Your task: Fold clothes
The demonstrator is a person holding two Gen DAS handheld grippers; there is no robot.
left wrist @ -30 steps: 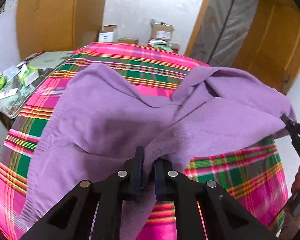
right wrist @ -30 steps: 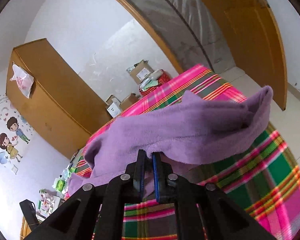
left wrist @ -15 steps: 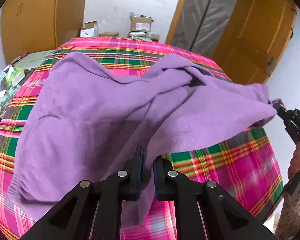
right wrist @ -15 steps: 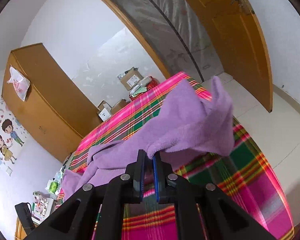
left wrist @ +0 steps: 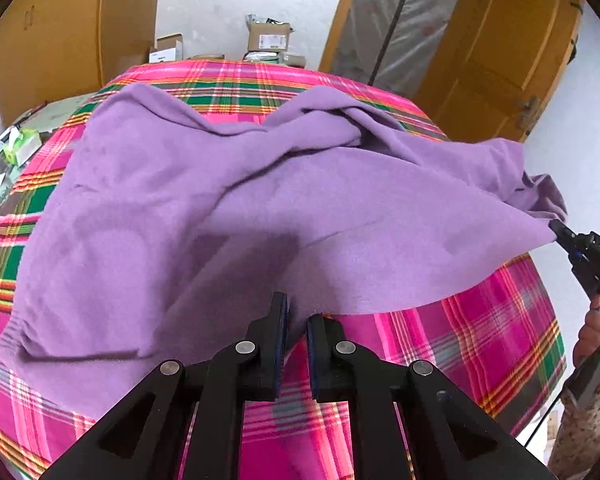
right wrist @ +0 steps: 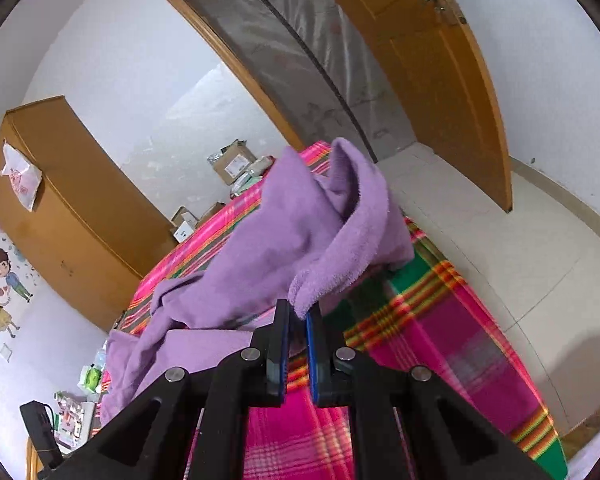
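So the biggest thing here is the bed (left wrist: 480, 344) with its pink and green plaid cover, and spread over most of it is the purple garment (left wrist: 228, 208), some fleecy top by the looks of it. The far part lies rumpled on the cover, the near edge is lifted off it.

Left hand-held gripper (left wrist: 296, 332) is clamped onto the near hem, fabric pinched right between the fingers. Right hand-held gripper (right wrist: 297, 320) is closed on another bit of edge, off to the right side, so the cloth hangs stretched between the two.

My read: this is the carry part of a fold, or a spread-out before one, can't say which. Either way the next move needs both grips held tight and the edge kept taut and level so it lands flat without bunching.
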